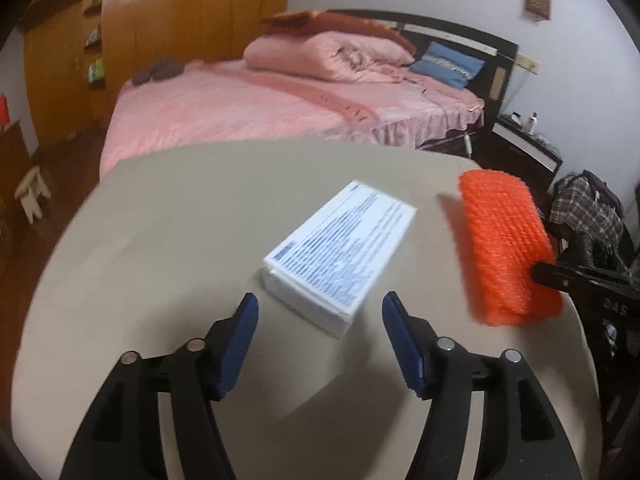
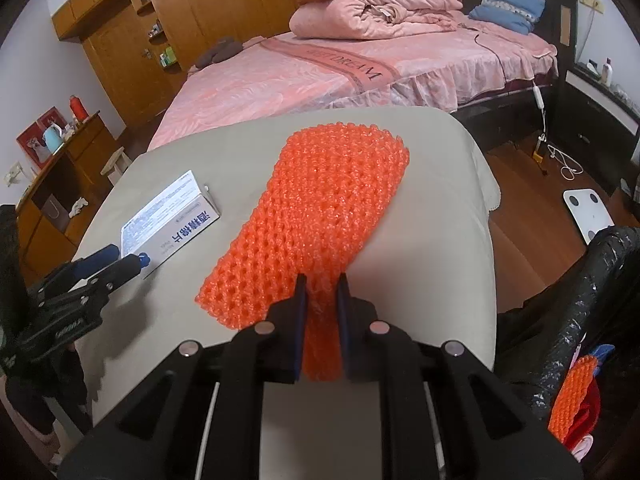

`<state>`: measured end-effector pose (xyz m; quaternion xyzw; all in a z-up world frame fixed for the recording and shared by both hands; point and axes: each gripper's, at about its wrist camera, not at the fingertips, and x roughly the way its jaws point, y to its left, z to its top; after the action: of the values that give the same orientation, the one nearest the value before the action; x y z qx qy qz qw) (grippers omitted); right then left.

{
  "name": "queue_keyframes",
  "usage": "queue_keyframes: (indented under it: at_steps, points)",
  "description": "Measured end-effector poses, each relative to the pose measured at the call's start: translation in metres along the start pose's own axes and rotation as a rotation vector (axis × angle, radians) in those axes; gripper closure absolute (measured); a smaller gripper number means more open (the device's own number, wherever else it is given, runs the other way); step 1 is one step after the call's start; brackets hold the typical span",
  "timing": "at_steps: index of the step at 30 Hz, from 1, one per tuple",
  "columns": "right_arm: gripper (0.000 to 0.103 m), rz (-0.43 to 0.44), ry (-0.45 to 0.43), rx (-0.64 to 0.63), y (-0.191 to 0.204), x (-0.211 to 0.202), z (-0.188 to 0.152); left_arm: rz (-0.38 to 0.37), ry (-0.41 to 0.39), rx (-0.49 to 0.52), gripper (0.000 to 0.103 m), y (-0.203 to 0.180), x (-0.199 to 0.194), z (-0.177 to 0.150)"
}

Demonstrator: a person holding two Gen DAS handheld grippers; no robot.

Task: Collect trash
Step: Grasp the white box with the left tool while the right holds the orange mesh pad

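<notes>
On the bench lie two pieces of trash: one white box and one orange net. The right tongs are clenched on the net's near end; the rest of it lies flat on the bench. The left tongs are spread wide, empty, just short of the box's near corner. A second orange net sits in one black bag beside the bench.
</notes>
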<state>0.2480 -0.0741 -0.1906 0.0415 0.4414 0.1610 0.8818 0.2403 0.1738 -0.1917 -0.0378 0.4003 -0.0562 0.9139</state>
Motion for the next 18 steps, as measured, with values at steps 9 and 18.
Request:
queue_keyframes:
  at_steps: [9, 18]
  points:
    - [0.089, -0.009, -0.002, 0.007, -0.003, 0.001, 0.002, -0.135, -0.016, 0.009, 0.052, -0.015, -0.004, -0.004]
    - [0.089, -0.010, 0.002, 0.010, -0.007, 0.003, 0.003, -0.008, -0.015, 0.024, 0.029, -0.002, 0.002, 0.005]
